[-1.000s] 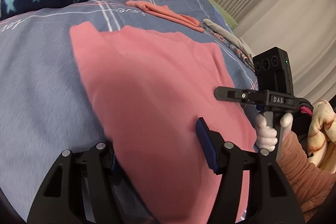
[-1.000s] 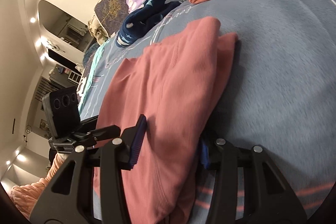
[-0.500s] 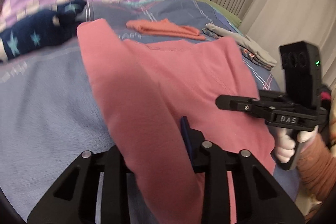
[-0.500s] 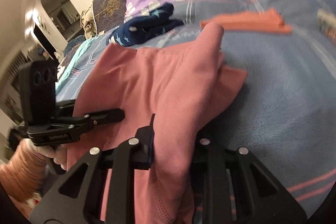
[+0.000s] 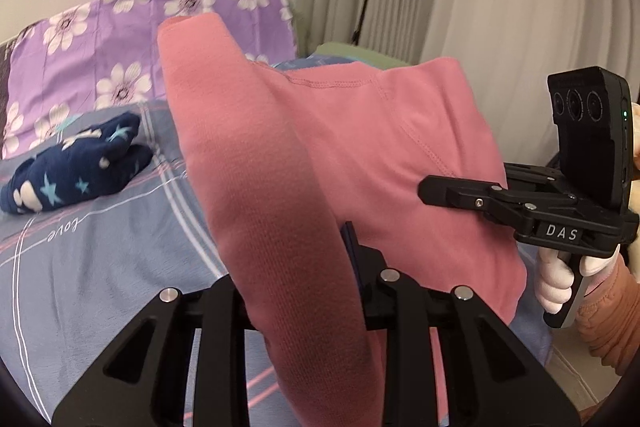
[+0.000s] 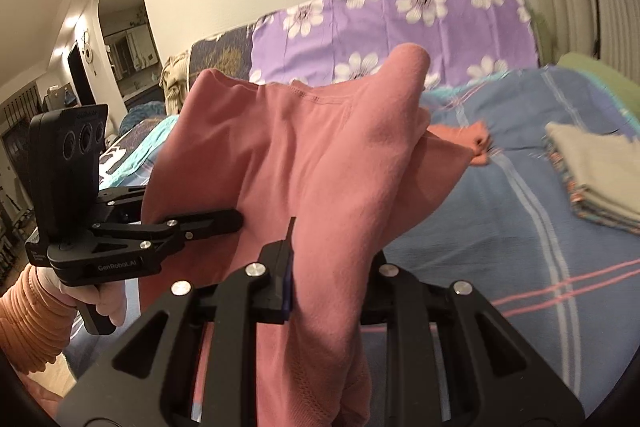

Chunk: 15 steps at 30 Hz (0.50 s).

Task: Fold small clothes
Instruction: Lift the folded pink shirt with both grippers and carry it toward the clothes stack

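Holding: pink shirt (image 5: pixel 320 163), gripped at two places and lifted off the bed (image 5: pixel 80 267).
Left fingers (image 5: pixel 296 259): closed further within the past second, now pinched narrow on a thick fold of shirt; cloth fills the gap and hides the left pad.
Right fingers (image 6: pixel 324 259): also closed in over the past second, now clamped on a bunched fold; blue pad pressed against the cloth's left side.
Shirt: stretched between both sets of fingers, neckline seam up, one sleeve poking above the left fingers, hem hanging down past the right fingers.
Beyond the left fingers, to their left: navy star garment (image 5: pixel 76 167) lying on the bed.
Beyond the right fingers, behind the shirt: folded orange piece (image 6: pixel 472 143) on the bed.
Right of the right fingers: stack of folded clothes (image 6: pixel 596 171), well apart.
Farther back: purple flowered pillow (image 6: pixel 400 23).
Hands: white glove (image 5: pixel 556 287) and orange sleeve (image 6: pixel 32 315) on the handles.
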Motion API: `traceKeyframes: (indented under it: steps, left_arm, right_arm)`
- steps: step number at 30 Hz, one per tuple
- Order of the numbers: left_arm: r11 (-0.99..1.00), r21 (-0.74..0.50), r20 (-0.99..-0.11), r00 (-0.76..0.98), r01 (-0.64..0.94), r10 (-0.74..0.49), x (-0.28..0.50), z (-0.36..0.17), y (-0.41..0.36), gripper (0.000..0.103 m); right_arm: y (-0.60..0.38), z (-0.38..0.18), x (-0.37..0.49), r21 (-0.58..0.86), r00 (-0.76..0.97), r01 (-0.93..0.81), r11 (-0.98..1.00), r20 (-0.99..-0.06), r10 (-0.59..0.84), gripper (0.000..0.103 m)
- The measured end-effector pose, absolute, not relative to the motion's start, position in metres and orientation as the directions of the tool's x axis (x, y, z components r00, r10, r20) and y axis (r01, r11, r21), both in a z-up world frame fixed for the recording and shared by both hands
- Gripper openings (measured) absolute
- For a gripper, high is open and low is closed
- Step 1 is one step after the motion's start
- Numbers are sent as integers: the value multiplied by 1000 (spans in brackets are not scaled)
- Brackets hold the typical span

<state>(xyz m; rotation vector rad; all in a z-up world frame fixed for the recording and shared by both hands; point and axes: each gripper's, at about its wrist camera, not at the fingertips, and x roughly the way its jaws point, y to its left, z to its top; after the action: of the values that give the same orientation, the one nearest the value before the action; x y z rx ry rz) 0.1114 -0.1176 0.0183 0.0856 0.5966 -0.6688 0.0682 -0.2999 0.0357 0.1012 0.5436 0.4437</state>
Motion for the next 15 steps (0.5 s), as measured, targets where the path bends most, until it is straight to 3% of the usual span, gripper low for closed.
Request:
traceKeyframes:
  steps: [15]
  left_arm:
    - [671, -41, -502, 565, 741, -655, 106, 58, -222, 27]
  right_arm:
    - [-390, 66, 14, 124, 906, -140, 982, -384, 178, 21]
